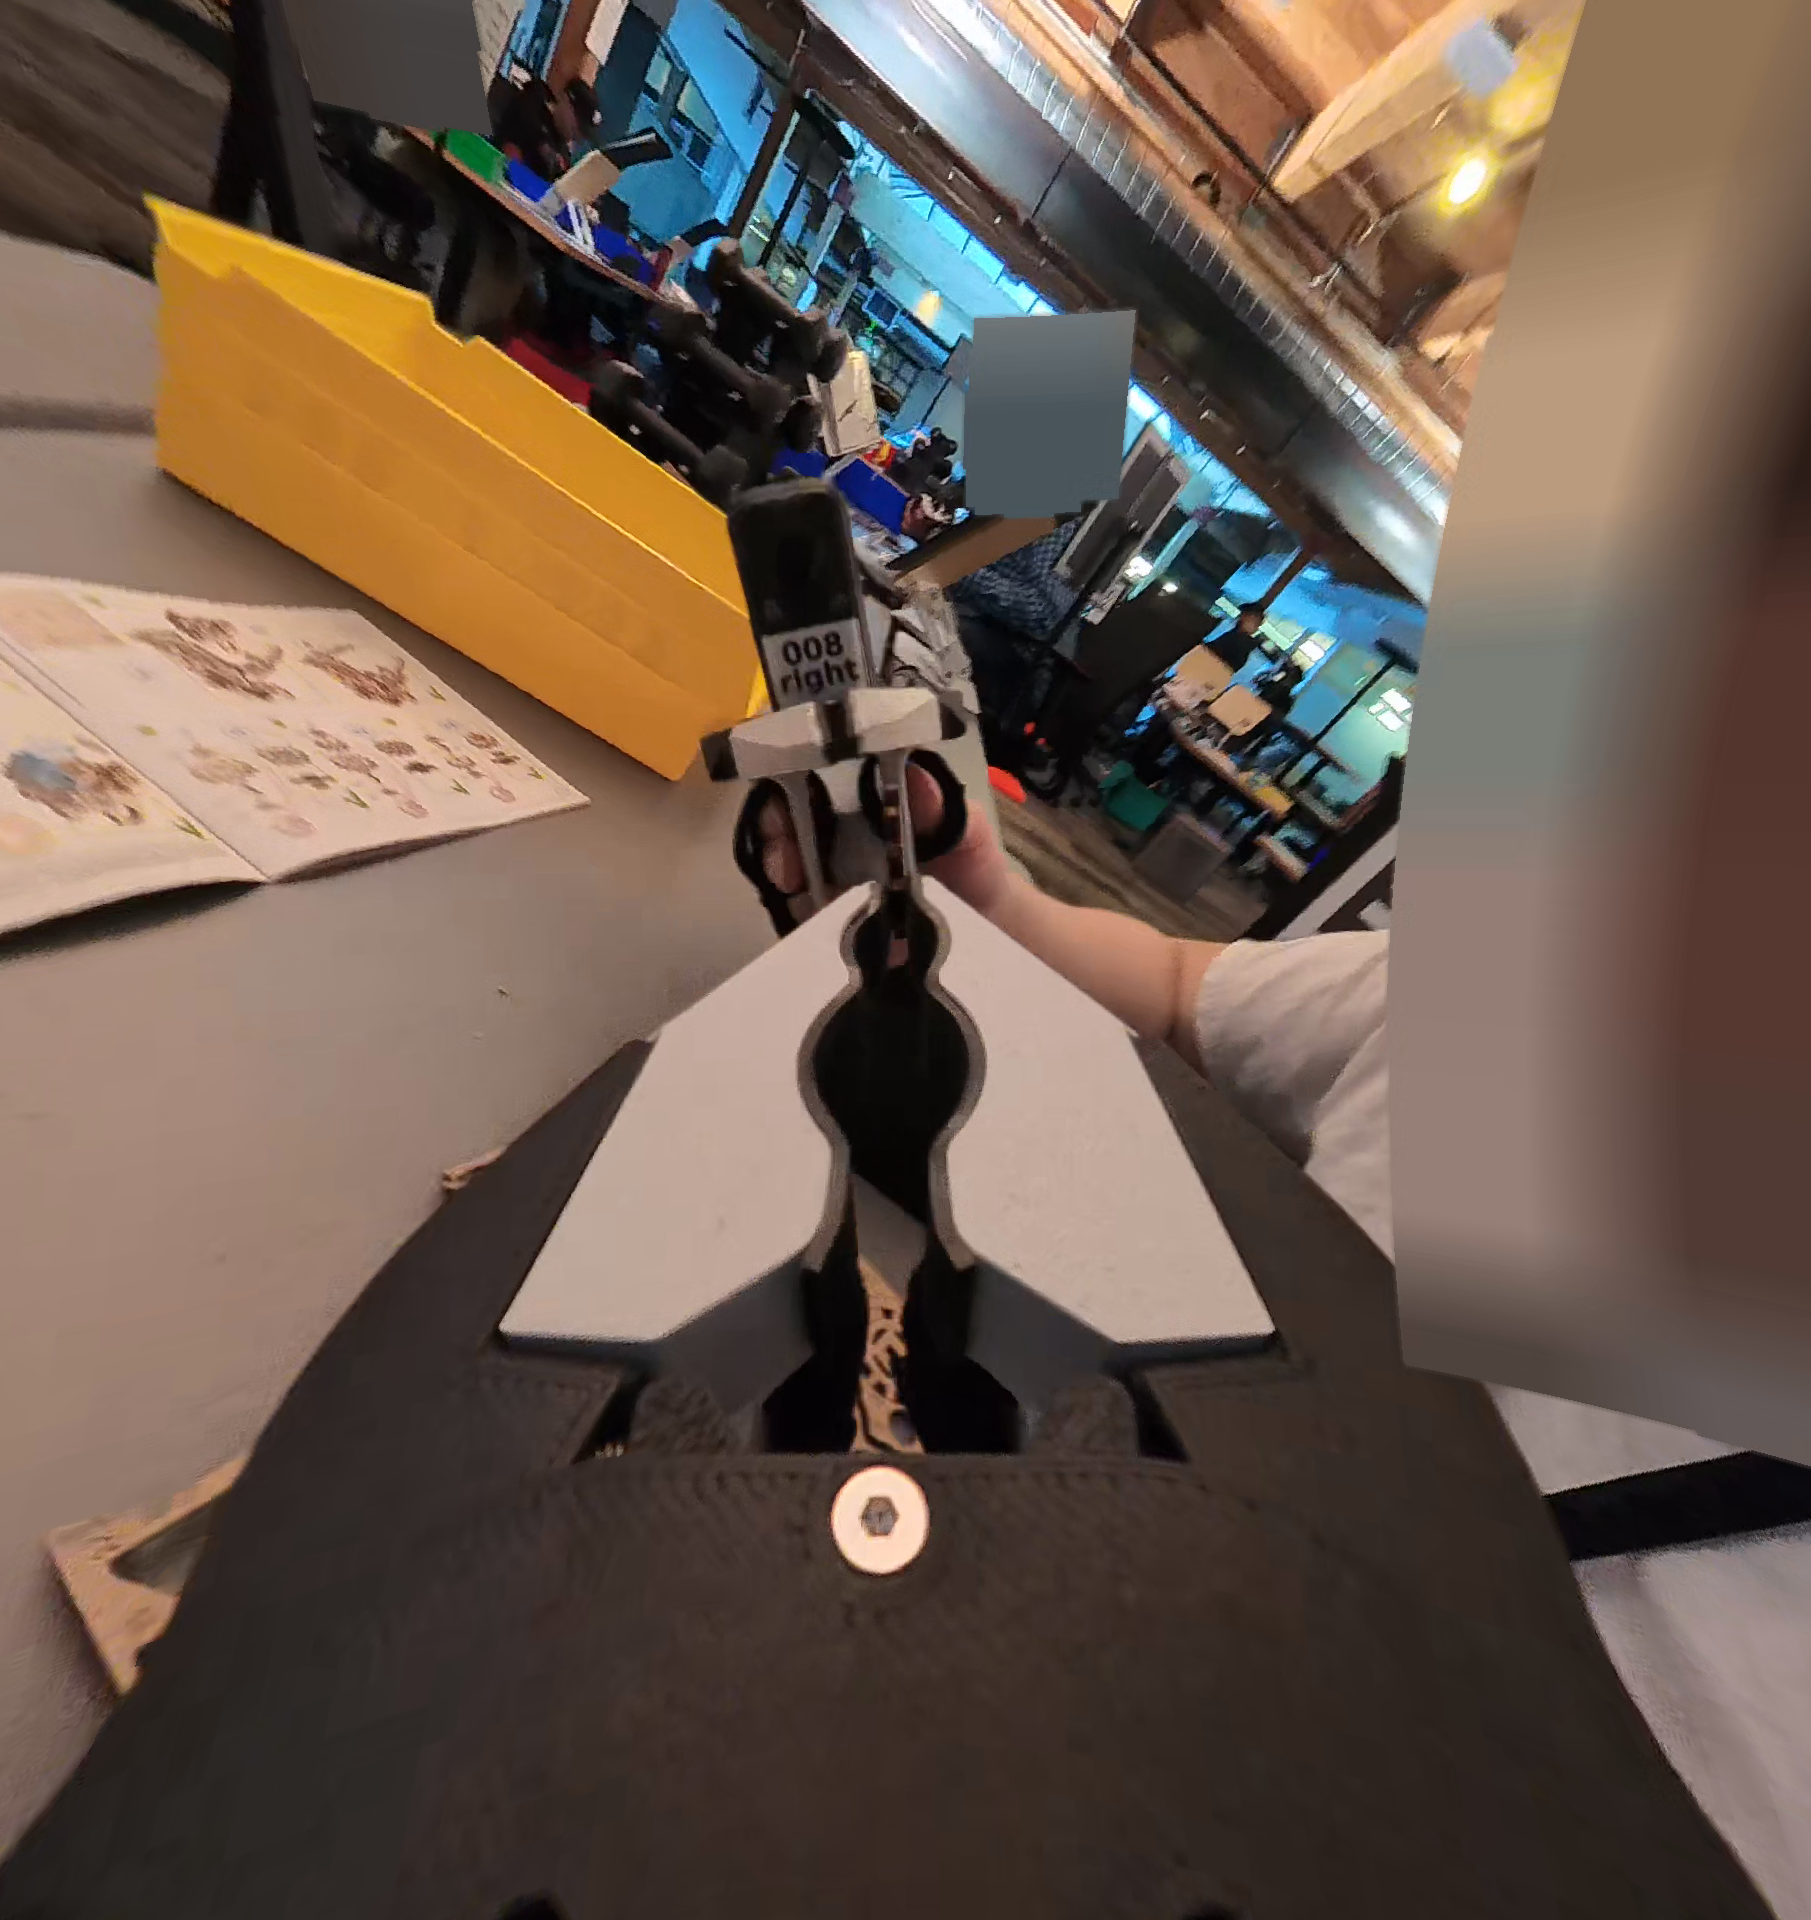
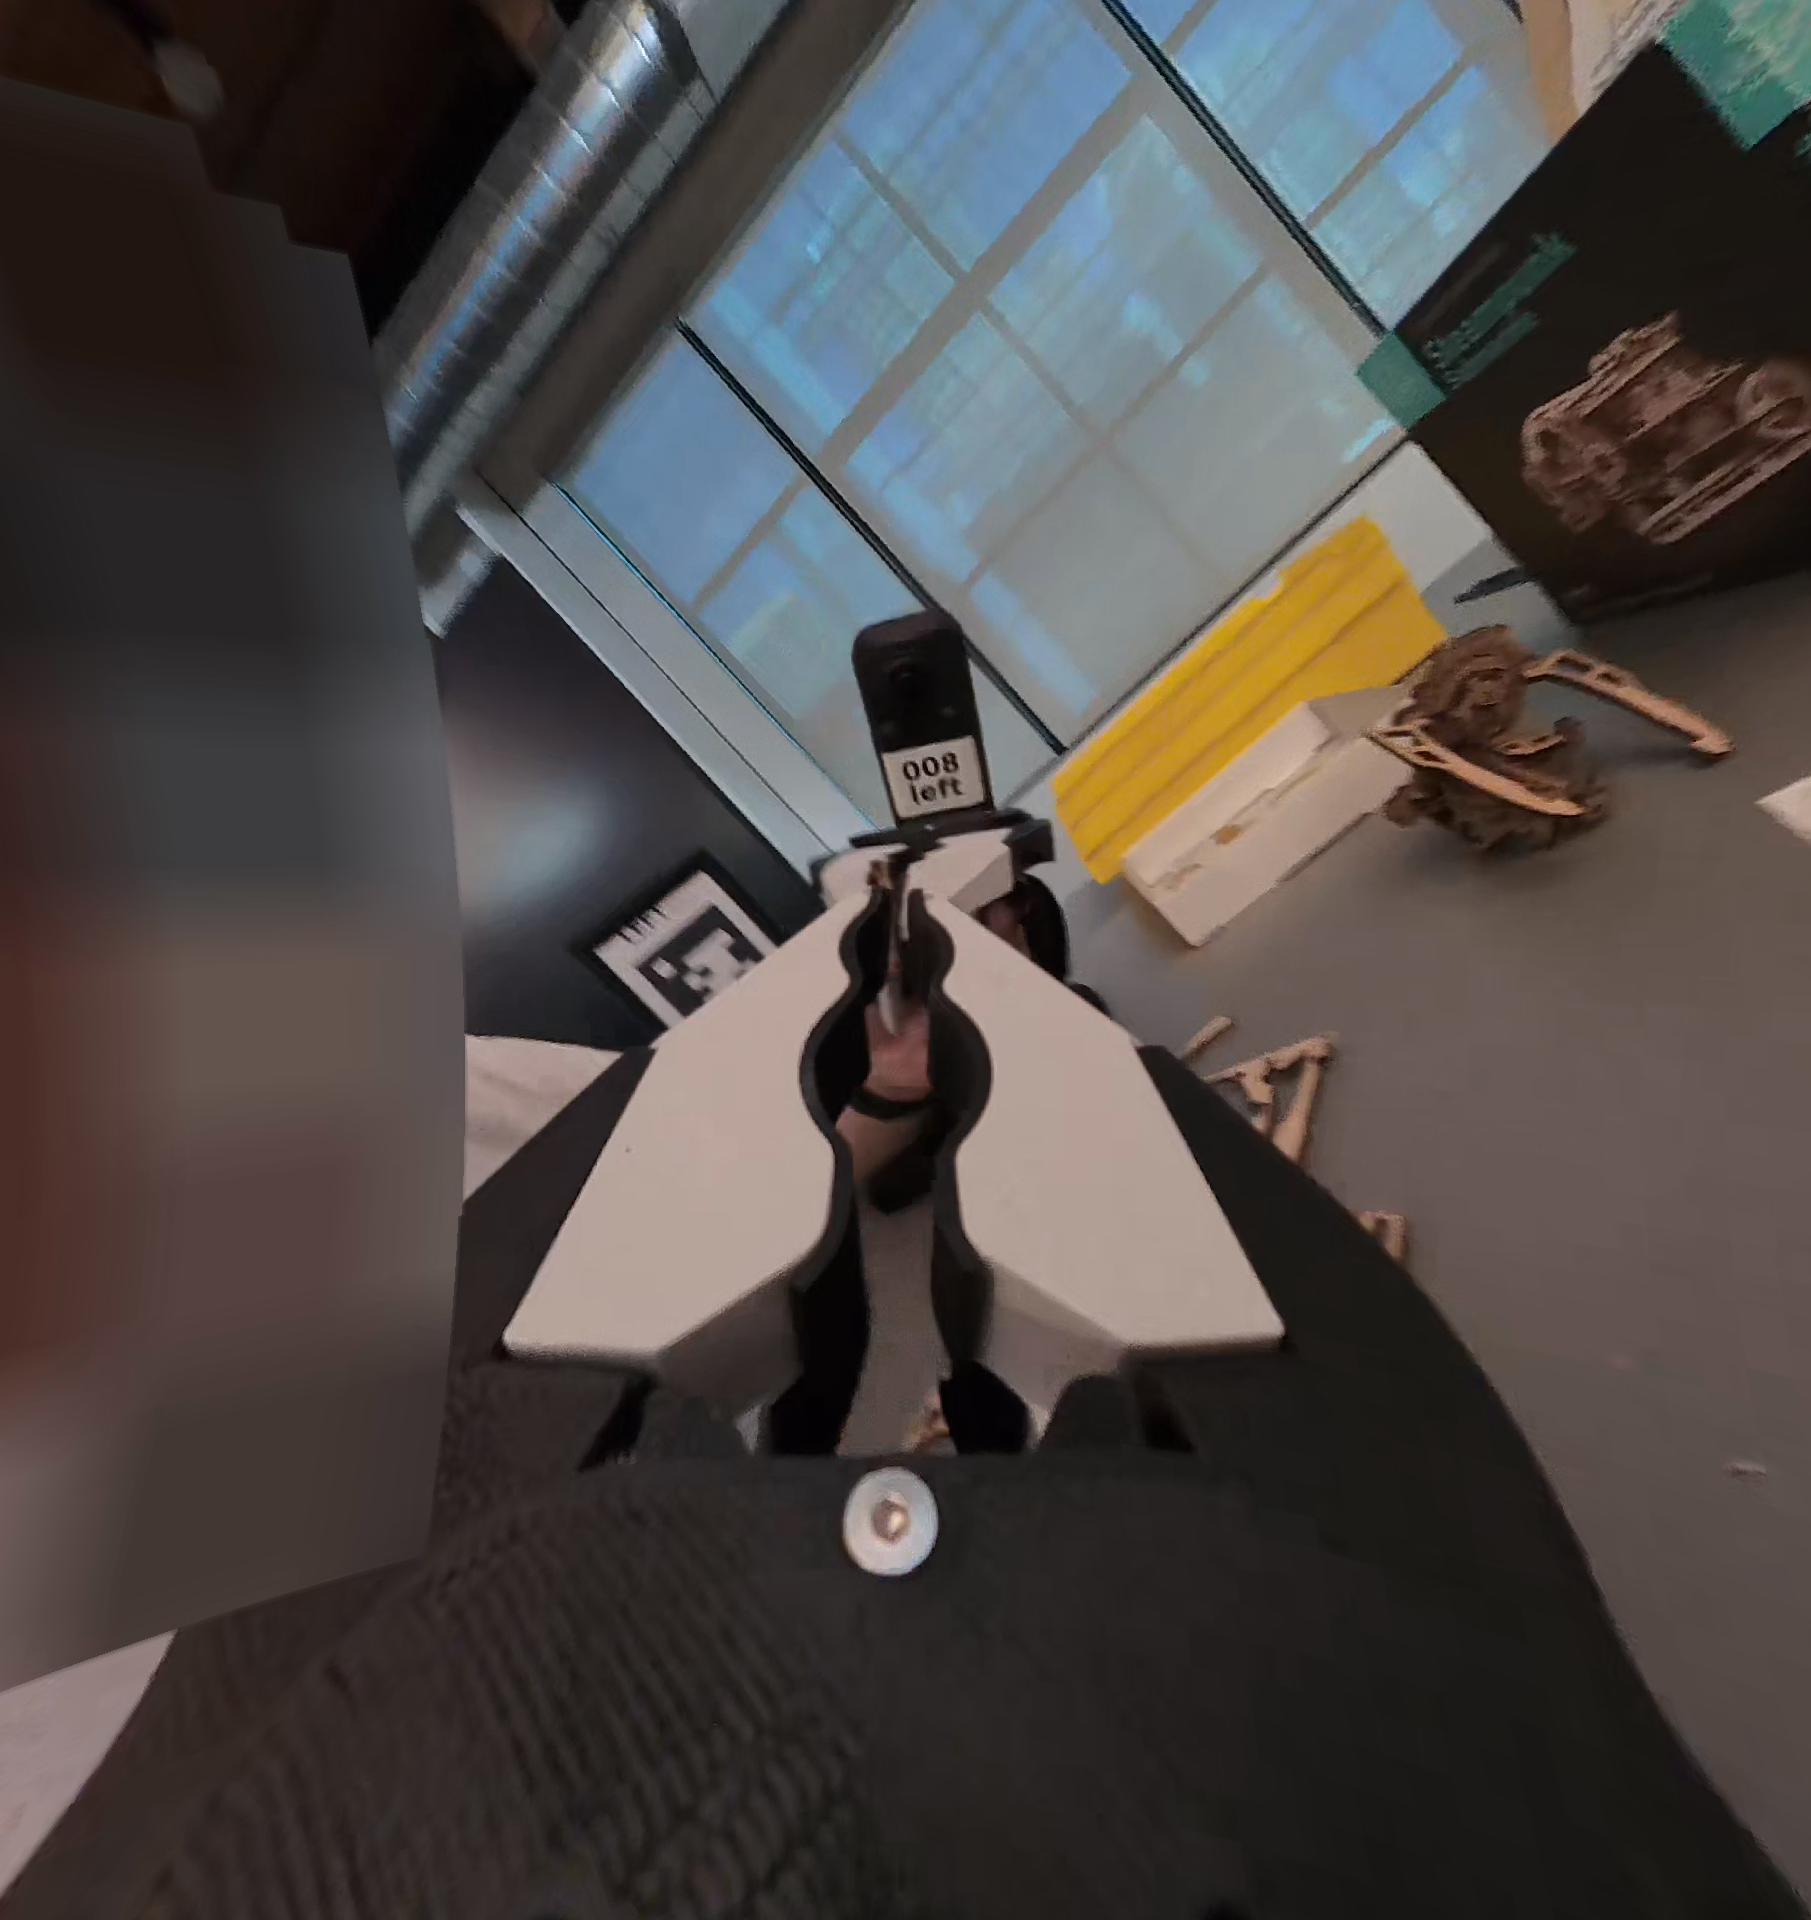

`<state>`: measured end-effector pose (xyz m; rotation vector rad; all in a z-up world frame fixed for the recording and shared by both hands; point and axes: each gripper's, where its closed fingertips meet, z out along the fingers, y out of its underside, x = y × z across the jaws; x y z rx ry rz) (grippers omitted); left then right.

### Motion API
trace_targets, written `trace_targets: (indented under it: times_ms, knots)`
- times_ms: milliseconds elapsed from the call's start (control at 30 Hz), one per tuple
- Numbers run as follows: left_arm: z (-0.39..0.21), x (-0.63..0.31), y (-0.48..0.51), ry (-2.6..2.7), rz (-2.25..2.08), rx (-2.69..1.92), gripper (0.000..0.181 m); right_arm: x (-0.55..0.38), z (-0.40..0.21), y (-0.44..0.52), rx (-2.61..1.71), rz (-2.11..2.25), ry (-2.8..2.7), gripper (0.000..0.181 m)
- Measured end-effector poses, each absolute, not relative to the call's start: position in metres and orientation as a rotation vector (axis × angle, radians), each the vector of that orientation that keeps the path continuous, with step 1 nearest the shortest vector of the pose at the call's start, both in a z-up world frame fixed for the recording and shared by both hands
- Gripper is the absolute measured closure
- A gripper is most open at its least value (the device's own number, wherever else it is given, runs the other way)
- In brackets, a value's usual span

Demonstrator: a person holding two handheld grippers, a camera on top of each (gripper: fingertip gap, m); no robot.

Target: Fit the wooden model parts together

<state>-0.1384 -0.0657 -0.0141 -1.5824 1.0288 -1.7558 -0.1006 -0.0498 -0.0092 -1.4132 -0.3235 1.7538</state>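
Observation:
My left gripper and my right gripper are held up above the grey table, tip to tip and facing each other. Both are shut. A thin wooden part, seen edge-on, sits between the two sets of tips; it also shows in the right wrist view. I cannot tell whether it is one piece or two pressed together. The right gripper shows opposite in the left wrist view. The left gripper shows opposite in the right wrist view.
A yellow bin and an open instruction booklet lie on the left. A cut-out wooden sheet lies under my left gripper. An assembled wooden model, loose wooden parts, a white box and a black kit box show on the right. The gap from one gripper's tips to the other's is roughly 5 cm.

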Motion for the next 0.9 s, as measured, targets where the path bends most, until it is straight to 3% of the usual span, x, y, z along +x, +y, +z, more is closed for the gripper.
trace_targets:
  times_ms: [33, 133, 267, 333, 367, 600, 767, 800, 833, 900]
  knots:
    - [-0.016, -0.139, -0.065, 1.009, -1.793, -1.605, 0.181, -0.101, -0.014, -0.048, -1.446, 1.699, -0.364, 0.178]
    - [-0.026, -0.136, -0.066, 1.021, -1.813, -1.671, 0.181, -0.107, -0.02, -0.049, -1.49, 1.6, -0.44, 0.165]
    - [-0.038, -0.131, -0.071, 1.071, -1.775, -1.728, 0.181, -0.126, -0.028, -0.062, -1.555, 1.652, -0.51, 0.159]
    - [-0.042, -0.13, -0.075, 1.117, -1.756, -1.734, 0.181, -0.133, -0.038, -0.066, -1.615, 1.672, -0.539, 0.166]
    - [-0.045, -0.129, -0.076, 1.138, -1.736, -1.745, 0.181, -0.134, -0.042, -0.069, -1.631, 1.682, -0.556, 0.181]
    - [-0.024, -0.148, -0.038, 0.939, -1.691, -1.668, 0.181, -0.124, -0.032, -0.059, -1.578, 1.886, -0.297, 0.181]
    - [-0.037, -0.131, -0.061, 1.027, -1.785, -1.724, 0.154, -0.129, -0.038, -0.059, -1.614, 1.764, -0.369, 0.181]
    - [-0.042, -0.127, -0.069, 1.078, -1.79, -1.74, 0.159, -0.13, -0.039, -0.058, -1.616, 1.75, -0.368, 0.181]
    - [-0.046, -0.124, -0.074, 1.109, -1.792, -1.75, 0.179, -0.131, -0.041, -0.058, -1.618, 1.738, -0.378, 0.18]
    - [-0.049, -0.123, -0.068, 1.088, -1.748, -1.765, 0.181, -0.13, -0.041, -0.057, -1.615, 1.727, -0.385, 0.181]
